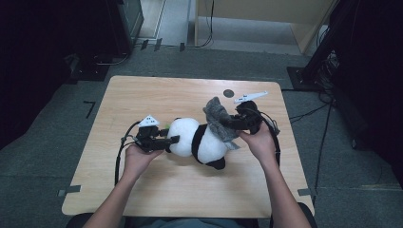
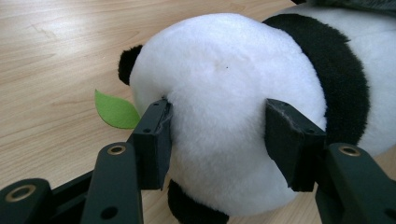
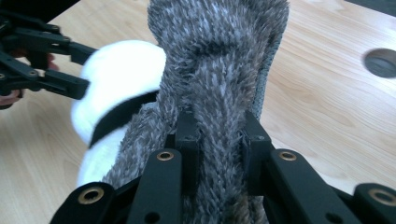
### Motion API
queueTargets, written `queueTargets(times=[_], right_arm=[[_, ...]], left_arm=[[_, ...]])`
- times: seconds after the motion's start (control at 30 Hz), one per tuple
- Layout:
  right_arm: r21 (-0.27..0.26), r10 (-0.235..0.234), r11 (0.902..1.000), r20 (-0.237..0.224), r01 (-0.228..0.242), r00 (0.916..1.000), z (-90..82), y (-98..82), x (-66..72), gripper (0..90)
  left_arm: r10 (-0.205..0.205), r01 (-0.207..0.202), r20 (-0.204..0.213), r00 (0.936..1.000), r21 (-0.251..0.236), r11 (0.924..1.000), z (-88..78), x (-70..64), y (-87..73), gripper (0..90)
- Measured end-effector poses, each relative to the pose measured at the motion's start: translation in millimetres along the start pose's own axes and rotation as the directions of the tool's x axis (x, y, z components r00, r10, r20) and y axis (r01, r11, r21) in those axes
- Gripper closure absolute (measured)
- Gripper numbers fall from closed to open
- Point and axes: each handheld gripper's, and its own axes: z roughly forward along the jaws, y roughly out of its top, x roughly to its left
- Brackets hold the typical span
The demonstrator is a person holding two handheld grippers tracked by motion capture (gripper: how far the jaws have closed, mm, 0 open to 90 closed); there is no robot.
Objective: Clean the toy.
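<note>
A black-and-white panda plush lies on its side in the middle of the wooden table. My left gripper comes in from the left, and its pads press into the white fur of the panda's head on both sides. A small green felt leaf sticks out beside the head. My right gripper is at the panda's right end, shut on a fold of grey furry cloth. The cloth stands up from the jaws and drapes over the panda's body.
A round dark hole sits in the tabletop behind the right gripper. Bare wood lies in front of the panda and at the table's far left. Black stands and cables crowd the floor beyond the far edge and to the right.
</note>
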Motion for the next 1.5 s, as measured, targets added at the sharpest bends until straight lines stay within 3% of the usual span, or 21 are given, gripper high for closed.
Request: queueTargets(times=[0.17, 0.23, 0.5, 0.67, 0.8, 0.9, 1.03, 1.17, 1.33, 1.5], right_arm=[[-0.014, 0.031, 0.9994, 0.022, -0.031, 0.9993, -10.9, -4.9, -8.2, 75.6], [-0.029, 0.037, 0.9989, 0.011, -0.036, 0.9993, -15.4, -3.2, -6.2, 75.8], [-0.089, -0.06, 0.9946, -0.065, 0.054, 0.9961, -21.9, 17.6, 33.3, 75.9], [-0.081, -0.122, 0.9903, -0.112, 0.113, 0.9862, -6.7, 30.0, 62.0, 75.9], [-0.07, -0.137, 0.9895, -0.166, 0.127, 0.9766, 14.4, 38.2, 78.7, 75.9], [-0.038, -0.15, 0.9887, -0.179, 0.145, 0.9724, 35.0, 42.2, 87.8, 75.9], [0.002, -0.136, 0.9904, -0.184, 0.138, 0.9736, 58.6, 44.7, 89.2, 75.9], [0.047, -0.134, 0.9885, -0.167, 0.143, 0.9769, 71.5, 43.3, 86.3, 75.8], [0.068, -0.122, 0.9885, -0.164, 0.135, 0.9788, 74.1, 37.0, 80.8, 75.4], [0.069, -0.12, 0.9888, -0.157, 0.132, 0.9803, 65.2, 28.0, 77.0, 75.2]], left_arm=[[-0.006, 0.006, 0.008, 0.9999, -0.006, 1.0, -0.1, 0.7, 0.1, 43.3], [-0.009, 0.009, 0.008, 0.9999, -0.009, 0.9999, 0.0, 0.2, 0.3, 43.2], [-0.011, 0.011, 0.014, 0.9998, -0.017, 0.9998, -1.1, 0.1, 0.3, 40.2], [-0.005, 0.006, 0.027, 0.9996, -0.019, 0.9998, -0.5, 2.2, -0.7, 35.6], [-0.02, 0.022, 0.038, 0.9991, -0.032, 0.9993, 1.9, 3.8, -1.5, 33.2], [-0.025, 0.027, 0.045, 0.9987, -0.03, 0.9992, 2.5, 5.5, -1.8, 32.6], [-0.035, 0.037, 0.056, 0.9978, -0.025, 0.999, 3.2, 8.0, -2.0, 31.2], [-0.037, 0.038, 0.053, 0.9979, -0.024, 0.999, 4.2, 8.6, -2.3, 29.3], [-0.042, 0.043, 0.043, 0.9982, -0.014, 0.999, 4.7, 8.5, -2.1, 28.2], [-0.045, 0.045, 0.032, 0.9985, -0.005, 0.999, 5.2, 7.5, -2.0, 28.4]])
